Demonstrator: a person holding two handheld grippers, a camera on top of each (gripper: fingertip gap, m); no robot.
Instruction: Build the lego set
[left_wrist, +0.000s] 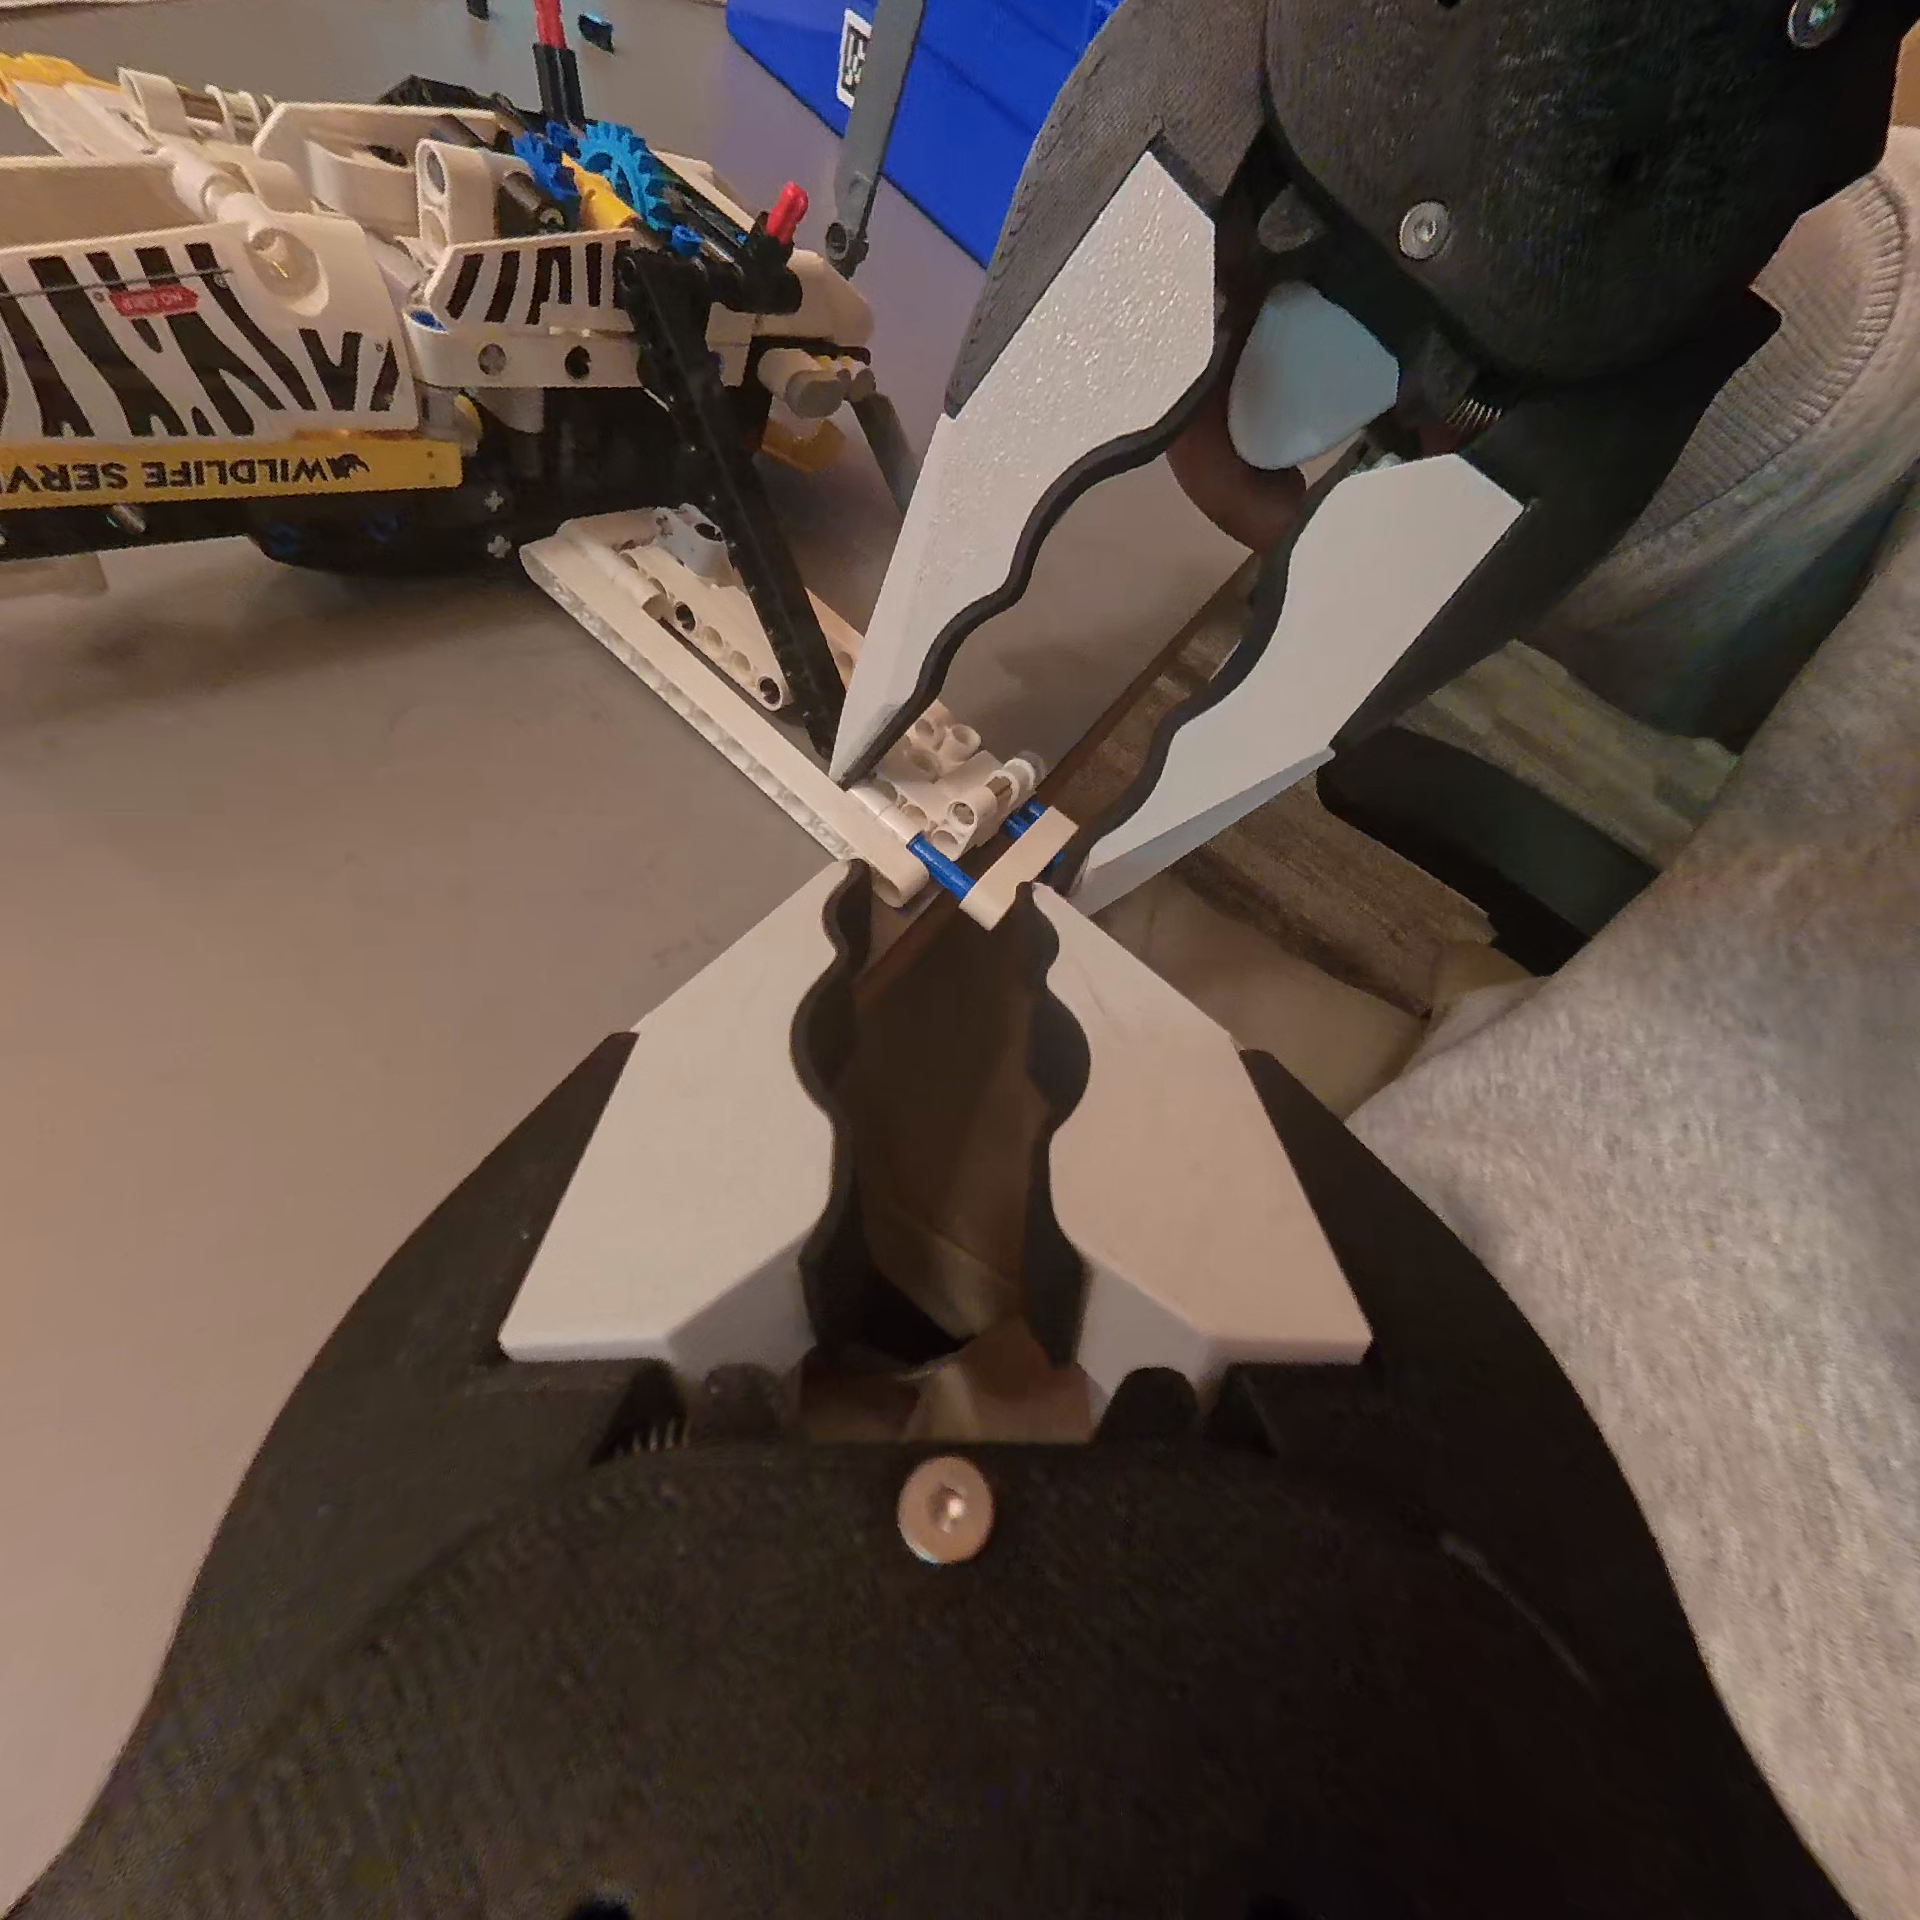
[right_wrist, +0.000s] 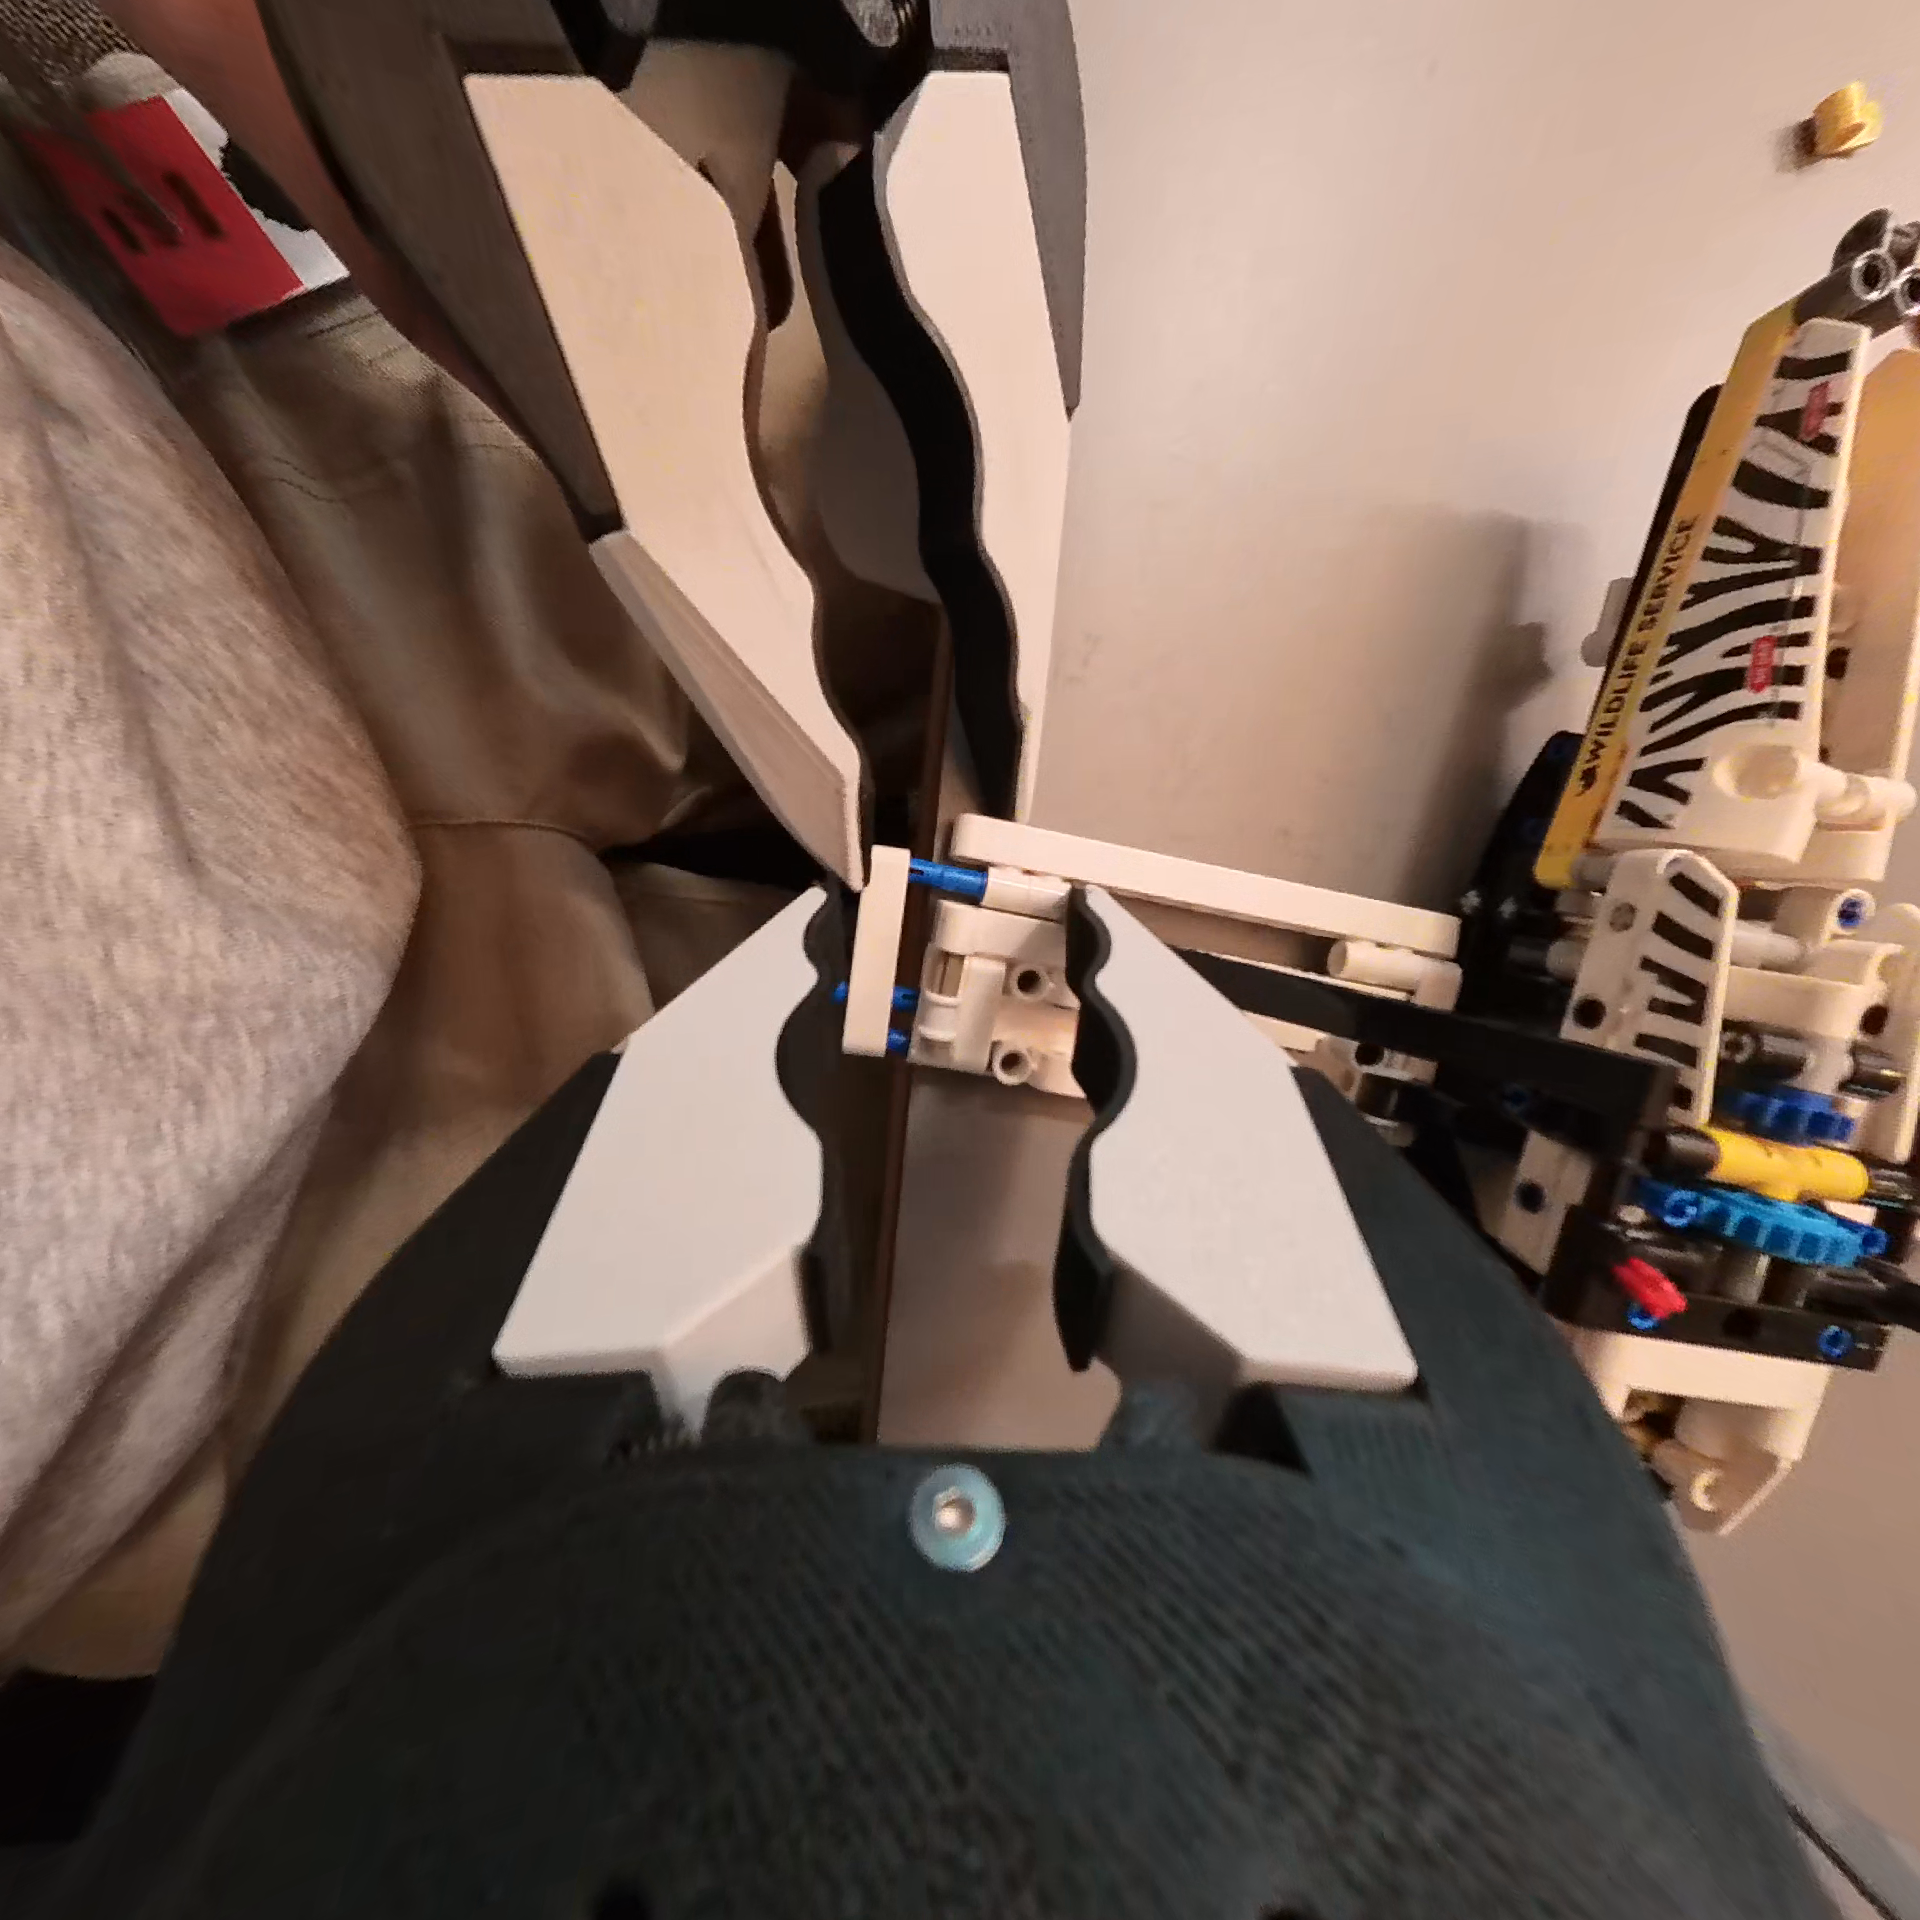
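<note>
Left hand-held gripper (left_wrist: 940, 883): nearest the left wrist lens; its fingers are drawn almost together, and its tips meet the small white beam (left_wrist: 1018, 862) and the end of the white arm.
Small white beam: carried on blue pins (left_wrist: 940, 868), only part-seated, with a gap left to the white connector block (right_wrist: 997, 987).
Right hand-held gripper (right_wrist: 961, 935): its fingers are spread around beam and block, seemingly to squeeze them together; whether pressure is applied cannot be told.
Lego helicopter (left_wrist: 312, 343): laid on the grey worktop (left_wrist: 260, 935), with zebra-striped panels, at the far end of the arm.
Handling: parts are judged light, stiff and smooth; pins are judged to need firm, square pressure.
Hold: flat outer faces are judged best, never the thin pins.
</note>
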